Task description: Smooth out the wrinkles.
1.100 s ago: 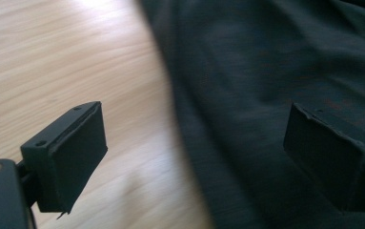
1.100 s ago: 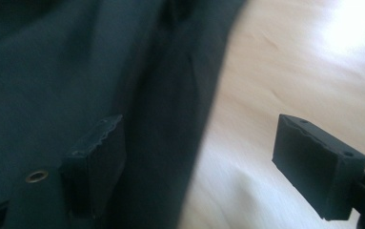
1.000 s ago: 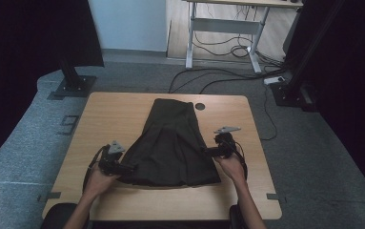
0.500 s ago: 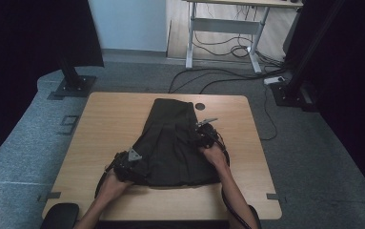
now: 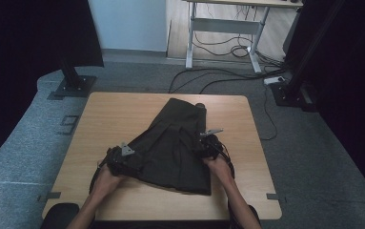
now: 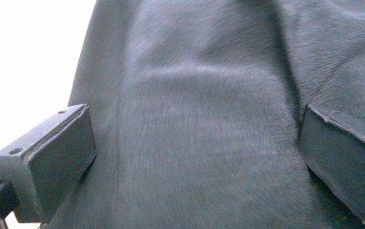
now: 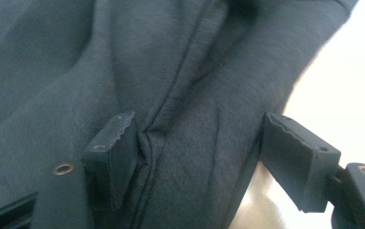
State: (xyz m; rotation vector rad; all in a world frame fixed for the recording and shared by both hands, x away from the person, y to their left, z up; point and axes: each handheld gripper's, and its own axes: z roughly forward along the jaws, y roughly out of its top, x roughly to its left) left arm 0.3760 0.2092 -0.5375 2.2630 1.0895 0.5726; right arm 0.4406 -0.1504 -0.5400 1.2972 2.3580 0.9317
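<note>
A black garment (image 5: 170, 148) lies spread on the wooden table (image 5: 123, 109), narrow end far and wide hem near. My left gripper (image 5: 123, 160) is at its near left edge. In the left gripper view the jaws stand wide apart over the dark cloth (image 6: 194, 119), so the left gripper (image 6: 194, 162) is open. My right gripper (image 5: 205, 144) is at the garment's right edge. Its jaws have just been closing, and the right gripper (image 7: 199, 157) straddles a seam fold (image 7: 170, 143). One pad touches the fold and the other stands off it, so it is open.
A small dark round spot (image 5: 199, 106) sits at the table's far edge by the garment's top. Bare wood runs along both sides and the front. Beyond the table are black stand bases (image 5: 73, 86), floor cables (image 5: 228, 78) and a desk frame (image 5: 223, 28).
Both hands have moved inward from the garment's outer edges onto the cloth. The right gripper also went slightly forward, and the garment's left side has shifted.
</note>
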